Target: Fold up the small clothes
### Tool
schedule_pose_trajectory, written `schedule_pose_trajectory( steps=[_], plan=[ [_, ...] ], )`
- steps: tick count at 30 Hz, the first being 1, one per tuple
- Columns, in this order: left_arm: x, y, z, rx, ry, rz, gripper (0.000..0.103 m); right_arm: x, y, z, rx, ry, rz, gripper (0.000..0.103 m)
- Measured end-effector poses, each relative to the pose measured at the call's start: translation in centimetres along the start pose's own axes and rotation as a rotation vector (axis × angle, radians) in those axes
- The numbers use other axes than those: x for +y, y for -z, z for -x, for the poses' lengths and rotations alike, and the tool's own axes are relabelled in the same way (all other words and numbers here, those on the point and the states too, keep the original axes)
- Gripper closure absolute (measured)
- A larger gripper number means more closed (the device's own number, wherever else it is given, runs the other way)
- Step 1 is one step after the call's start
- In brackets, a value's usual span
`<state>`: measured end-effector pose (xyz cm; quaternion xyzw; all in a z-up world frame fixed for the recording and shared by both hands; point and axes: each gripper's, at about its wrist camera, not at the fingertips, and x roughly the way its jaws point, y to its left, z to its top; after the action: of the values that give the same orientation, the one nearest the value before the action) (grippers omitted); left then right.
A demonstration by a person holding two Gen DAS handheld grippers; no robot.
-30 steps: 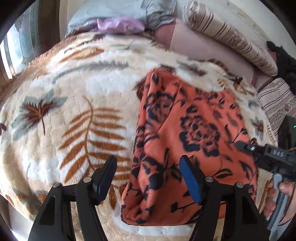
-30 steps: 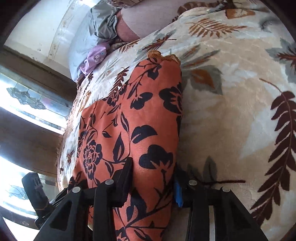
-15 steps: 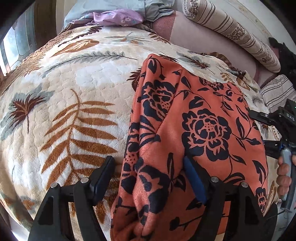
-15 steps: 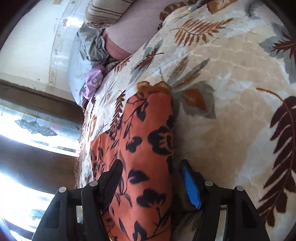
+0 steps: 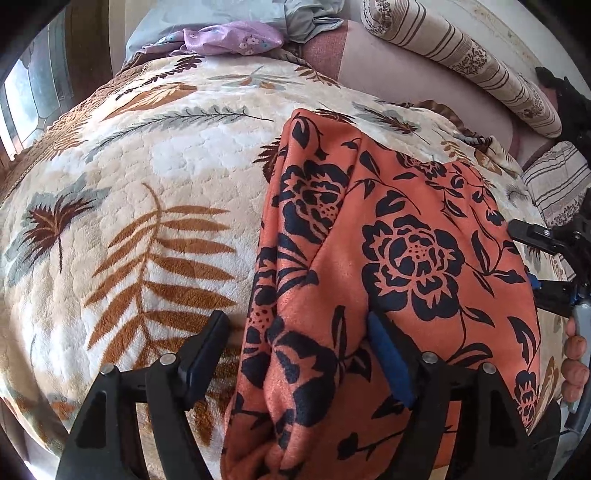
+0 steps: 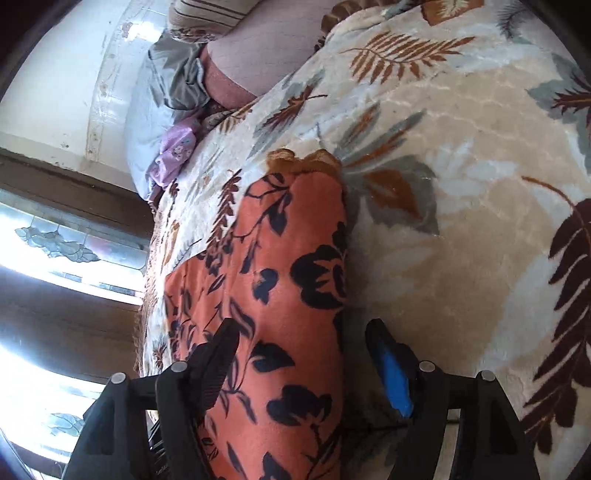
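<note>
An orange garment with black flowers (image 5: 399, 258) lies on a cream leaf-patterned blanket (image 5: 147, 206). My left gripper (image 5: 295, 354) is open, its jaws wide apart, with the garment's near left edge bunched between them. In the right wrist view the same garment (image 6: 280, 302) runs away from the camera as a long strip. My right gripper (image 6: 301, 363) is open, astride the garment's near end. The right gripper also shows at the right edge of the left wrist view (image 5: 546, 258), beside the garment's right side.
A purple floral cloth (image 5: 236, 38) and grey-blue bedding (image 5: 207, 14) lie at the far end of the bed. A striped bolster (image 5: 465, 62) lies at the back right. A window (image 6: 55, 258) is on the left in the right wrist view.
Both grippers have moved in lower onto the garment. The left edge has bunched up between the left jaws. The right gripper's jaws have opened wider around the near end.
</note>
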<state>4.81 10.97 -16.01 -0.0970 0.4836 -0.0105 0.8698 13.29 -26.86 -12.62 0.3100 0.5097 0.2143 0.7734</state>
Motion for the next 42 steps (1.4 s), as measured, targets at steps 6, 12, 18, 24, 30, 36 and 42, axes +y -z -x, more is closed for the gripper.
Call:
schedule_pose_trajectory(
  steps=[6,12,18,24,30,36,42],
  plan=[
    [-0.1,-0.3,3.4,-0.051,0.04,0.046,0.026,0.2,4.3,1.2,0.042,-0.001,0.003,0.029],
    [0.0,2.2,1.1,0.06,-0.015,0.016,0.025,1.9,6.2,-0.5,0.082,0.082,0.148,0.052],
    [0.3,2.9,1.1,0.03,-0.004,0.014,0.024,2.2,6.4,0.1,0.08,0.1,0.133,0.046],
    [0.2,2.9,1.1,0.01,-0.001,0.007,0.024,2.3,7.9,2.3,0.047,0.039,0.089,0.03],
    [0.4,3.7,1.7,0.007,0.002,0.003,0.024,2.4,10.2,-0.1,0.125,0.101,0.173,0.061],
    [0.3,3.6,1.6,0.008,0.006,-0.003,0.023,2.4,10.2,0.2,0.12,0.086,0.146,0.049],
    [0.4,3.6,1.5,0.007,0.008,-0.005,0.023,2.8,11.1,1.2,0.091,0.049,0.158,0.032]
  ],
)
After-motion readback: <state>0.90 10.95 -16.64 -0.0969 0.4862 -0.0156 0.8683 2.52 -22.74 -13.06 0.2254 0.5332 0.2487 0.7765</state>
